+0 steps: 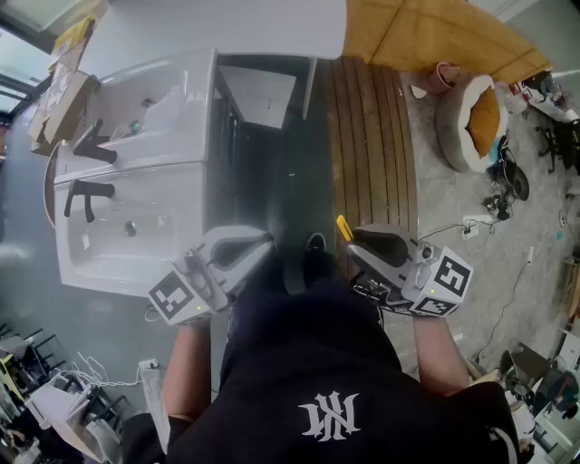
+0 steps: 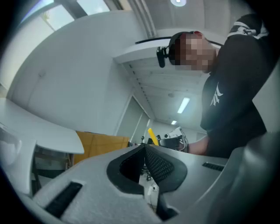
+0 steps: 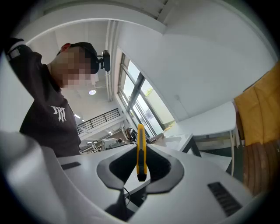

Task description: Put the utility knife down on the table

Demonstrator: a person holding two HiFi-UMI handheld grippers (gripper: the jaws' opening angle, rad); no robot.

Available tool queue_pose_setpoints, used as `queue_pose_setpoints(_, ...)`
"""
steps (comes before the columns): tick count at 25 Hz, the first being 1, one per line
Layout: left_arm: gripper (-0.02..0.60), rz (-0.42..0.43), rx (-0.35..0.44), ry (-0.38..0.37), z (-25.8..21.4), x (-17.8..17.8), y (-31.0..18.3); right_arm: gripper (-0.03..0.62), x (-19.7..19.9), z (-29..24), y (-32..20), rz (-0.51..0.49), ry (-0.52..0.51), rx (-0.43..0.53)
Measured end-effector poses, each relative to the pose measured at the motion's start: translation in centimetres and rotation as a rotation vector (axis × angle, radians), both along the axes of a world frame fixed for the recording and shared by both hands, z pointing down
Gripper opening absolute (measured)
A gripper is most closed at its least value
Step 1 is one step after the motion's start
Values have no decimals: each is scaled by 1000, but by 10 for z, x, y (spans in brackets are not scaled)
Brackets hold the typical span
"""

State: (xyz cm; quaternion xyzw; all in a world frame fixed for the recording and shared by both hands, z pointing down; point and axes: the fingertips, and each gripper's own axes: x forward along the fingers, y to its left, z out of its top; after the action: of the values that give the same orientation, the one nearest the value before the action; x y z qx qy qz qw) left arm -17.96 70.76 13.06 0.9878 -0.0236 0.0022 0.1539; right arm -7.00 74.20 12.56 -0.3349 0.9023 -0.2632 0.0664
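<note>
Knife first: the yellow utility knife [image 3: 141, 151] sat pinched between the jaws of the right hand-held gripper [image 1: 355, 243], edge-on to that gripper's camera w/ one end poking out past the tips. The jaws were closed down to just the knife's thickness. It was held in the air close in front of the person's body, not over any surface, so the put-down hadn't begun. The left hand-held gripper [image 2: 144, 148] was closed tip to tip w/ nothing in it, held alongside, prob. just parked b/c the job needs one tool only. The white bench [image 1: 208, 27] lay ahead, well apart from the knife. A white sink unit [image 1: 109, 263] w/ black taps [image 1: 89, 145] stood nearer, on the left. Next move, I'd judge: carry fwd over the bench, lower flat, then release.
</note>
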Motion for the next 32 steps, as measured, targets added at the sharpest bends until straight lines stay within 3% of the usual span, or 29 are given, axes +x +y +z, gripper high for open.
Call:
queue_pose_setpoints(6,5,96,11,-32,0,15,18,54,-6,-5,3,-8,13,25)
queue_pose_setpoints(13,5,103,24,-55,-3,34,31,54,8,-11,9,5,-7,62)
queue_pose_setpoints(17,5,114,65,-69,-14,60,39,54,32,-25,14,15,-29,104)
queue_pose_setpoints(22,5,111,98,-18,-37,95,43,54,71,-43,19,40,-124,150)
queue_pose_setpoints(24,5,106,104,-41,-38,104,45,54,88,-48,18,50,-126,174)
queue_pose_setpoints(29,5,71,126,27,-53,117,48,54,124,-50,17,66,-121,202)
queue_pose_setpoints(32,5,63,110,-5,-50,120,49,54,140,-47,17,86,-105,202)
